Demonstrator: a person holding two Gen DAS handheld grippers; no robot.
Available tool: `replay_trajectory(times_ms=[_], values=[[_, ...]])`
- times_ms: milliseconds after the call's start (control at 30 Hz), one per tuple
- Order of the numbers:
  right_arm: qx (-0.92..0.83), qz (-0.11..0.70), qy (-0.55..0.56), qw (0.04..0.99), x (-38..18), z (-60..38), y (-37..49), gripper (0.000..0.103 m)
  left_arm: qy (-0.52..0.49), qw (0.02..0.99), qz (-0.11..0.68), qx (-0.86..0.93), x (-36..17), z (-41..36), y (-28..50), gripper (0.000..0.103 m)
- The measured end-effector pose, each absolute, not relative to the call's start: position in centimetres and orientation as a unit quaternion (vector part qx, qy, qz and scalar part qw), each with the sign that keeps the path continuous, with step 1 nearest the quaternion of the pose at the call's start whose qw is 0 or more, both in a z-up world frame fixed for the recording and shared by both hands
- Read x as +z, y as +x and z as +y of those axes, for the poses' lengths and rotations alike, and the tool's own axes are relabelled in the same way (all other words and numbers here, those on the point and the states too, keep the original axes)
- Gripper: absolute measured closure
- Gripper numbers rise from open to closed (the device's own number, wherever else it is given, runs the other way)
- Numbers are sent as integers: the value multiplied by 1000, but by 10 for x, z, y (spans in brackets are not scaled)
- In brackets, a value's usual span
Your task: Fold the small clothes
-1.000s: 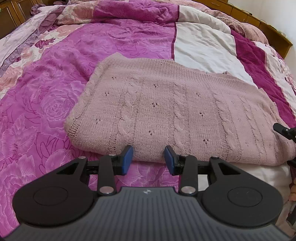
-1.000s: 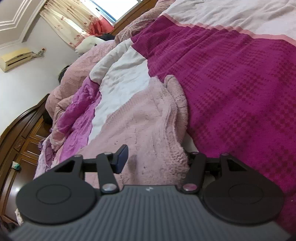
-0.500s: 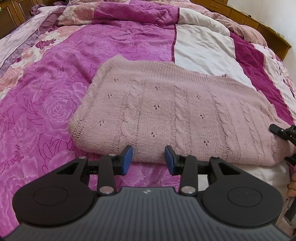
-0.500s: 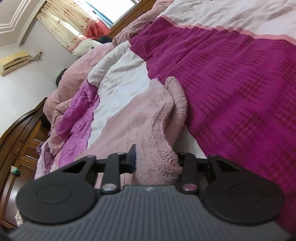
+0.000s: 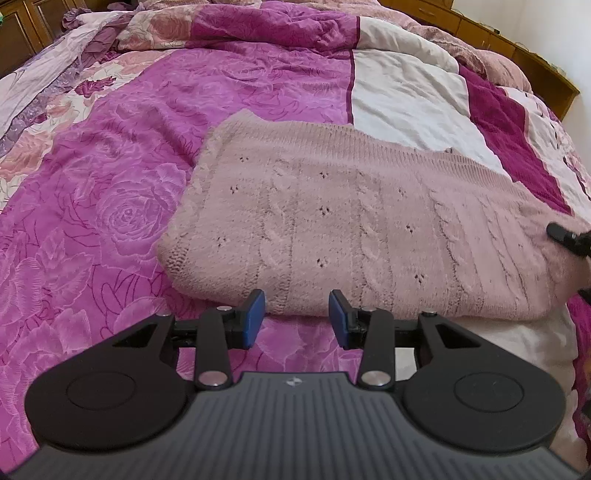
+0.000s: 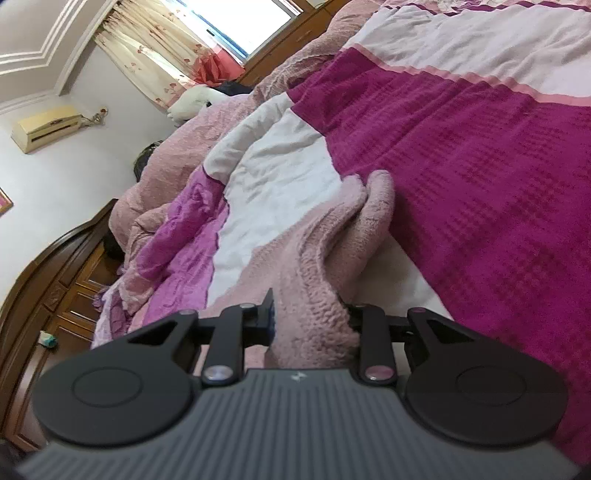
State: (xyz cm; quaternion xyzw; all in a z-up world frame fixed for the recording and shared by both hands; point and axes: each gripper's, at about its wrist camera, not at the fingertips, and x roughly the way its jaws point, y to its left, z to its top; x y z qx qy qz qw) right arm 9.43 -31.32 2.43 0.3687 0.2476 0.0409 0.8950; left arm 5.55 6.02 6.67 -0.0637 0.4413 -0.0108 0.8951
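A folded pale pink cable-knit sweater (image 5: pixel 362 229) lies flat on the bed. My left gripper (image 5: pixel 297 317) is open and empty, its blue pads just short of the sweater's near edge. My right gripper (image 6: pixel 310 321) is shut on the sweater's right end (image 6: pixel 314 280), which bunches up thick between the jaws and lifts off the quilt. The tip of the right gripper shows at the far right of the left wrist view (image 5: pixel 569 236), at the sweater's right end.
The bed carries a magenta floral quilt (image 5: pixel 110 206) with white (image 5: pixel 406 99) and dark magenta patches (image 6: pixel 480 177). Wooden cabinets (image 6: pixel 62 295) stand beside the bed. A window with curtains (image 6: pixel 207 33) is at the far end.
My right gripper has closed from wide open onto the sweater's right end and drawn it up. The left gripper has stayed open in front of the sweater, which has shifted slightly.
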Motion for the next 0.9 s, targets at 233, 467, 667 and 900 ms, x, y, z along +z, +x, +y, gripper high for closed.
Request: replay_trajectory(times_ms=[233, 467, 667, 900], values=[[53, 238, 352, 904, 39, -301, 96, 75, -67, 897, 438, -4, 72, 68, 49, 57], [68, 232, 337, 910, 56, -286, 102, 75, -51, 905, 422, -4, 85, 73, 47, 57], [86, 223, 323, 916, 73, -268, 108, 76, -49, 910, 412, 1, 95, 87, 46, 57], [132, 217, 289, 923, 99, -228, 117, 76, -56, 913, 404, 20, 102, 110, 44, 57]])
